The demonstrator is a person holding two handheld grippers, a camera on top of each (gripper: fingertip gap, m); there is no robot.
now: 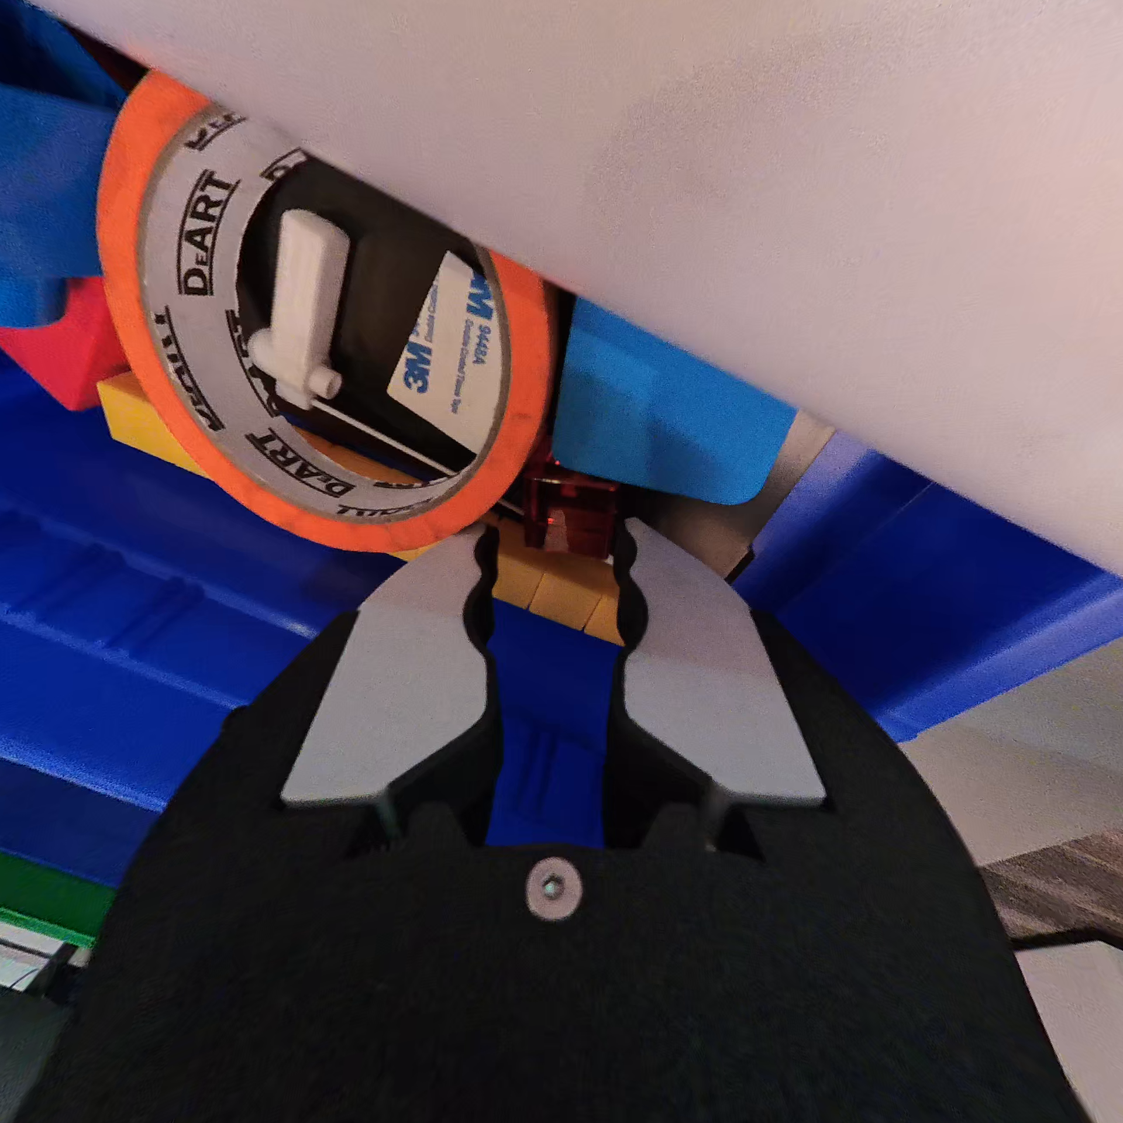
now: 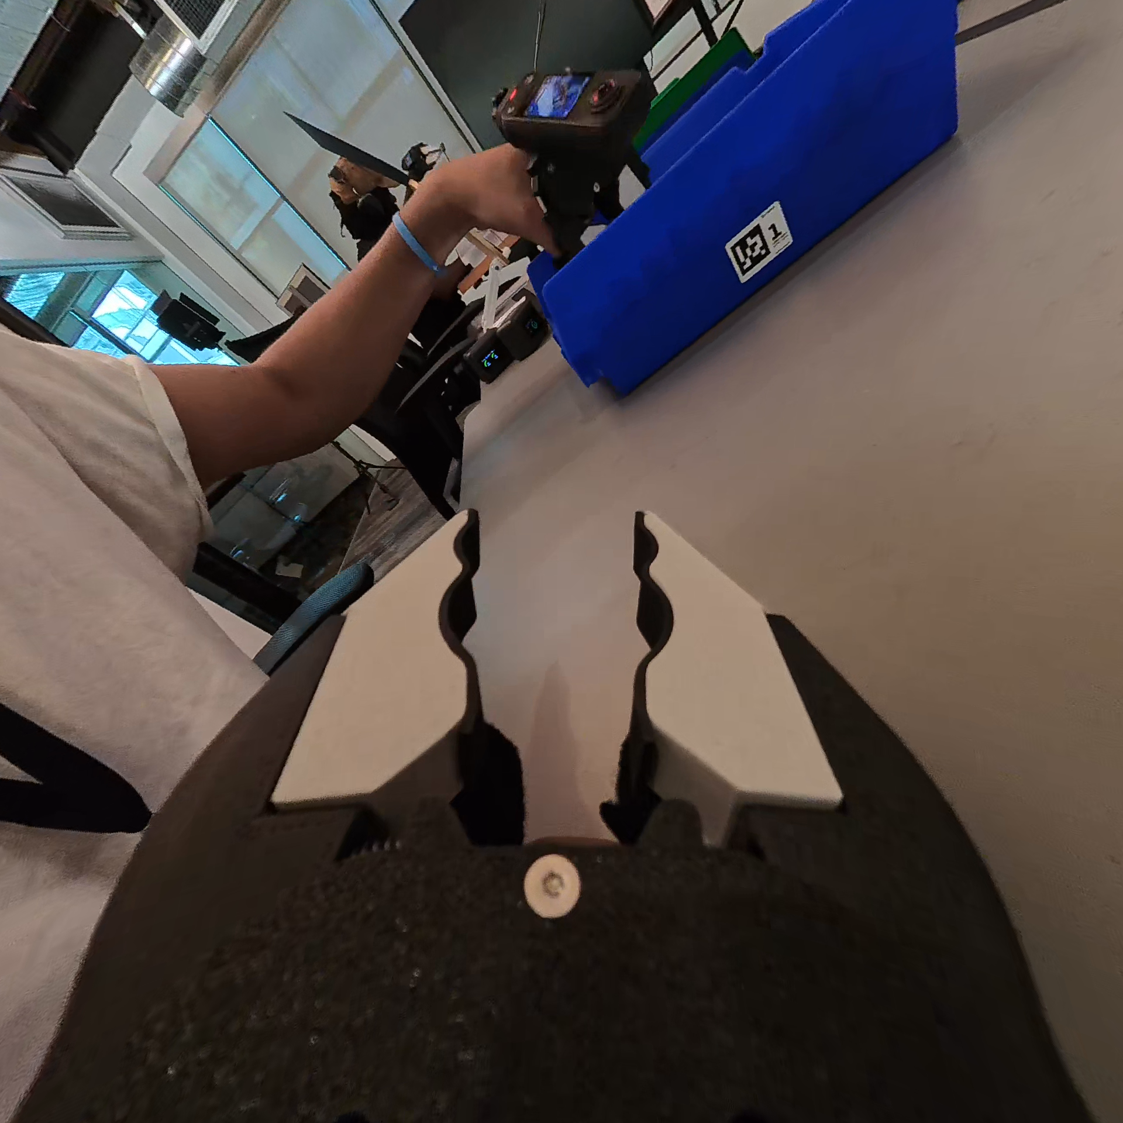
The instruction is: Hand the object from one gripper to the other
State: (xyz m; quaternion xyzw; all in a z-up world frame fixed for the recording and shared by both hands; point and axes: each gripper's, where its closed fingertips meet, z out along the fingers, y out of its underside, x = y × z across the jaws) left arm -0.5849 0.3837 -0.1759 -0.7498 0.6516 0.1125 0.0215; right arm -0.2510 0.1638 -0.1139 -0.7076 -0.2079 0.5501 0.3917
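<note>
My left gripper (image 1: 554, 532) is open inside a blue bin (image 1: 182, 638). Its fingertips flank a small dark red translucent piece (image 1: 565, 504) that lies on a yellow block (image 1: 559, 592); I cannot tell if they touch it. An orange tape roll (image 1: 124, 255) leans just left of the tips. Through its hole show a white plastic piece (image 1: 304, 304) and a white adhesive pad (image 1: 449, 352). My right gripper (image 2: 556, 516) is open and empty, low over the pale table (image 2: 851, 547). The right wrist view shows the left gripper's body (image 2: 565, 121) dipping into the blue bin (image 2: 790, 182).
A light blue piece (image 1: 656, 413) and a red block (image 1: 61, 346) also lie in the bin. A green bin (image 2: 686, 91) stands behind the blue one. The person's arm (image 2: 304, 364) stretches across the left of the right wrist view. Small black devices (image 2: 504, 346) sit by the table edge. Left tips to right tips: about 40 cm.
</note>
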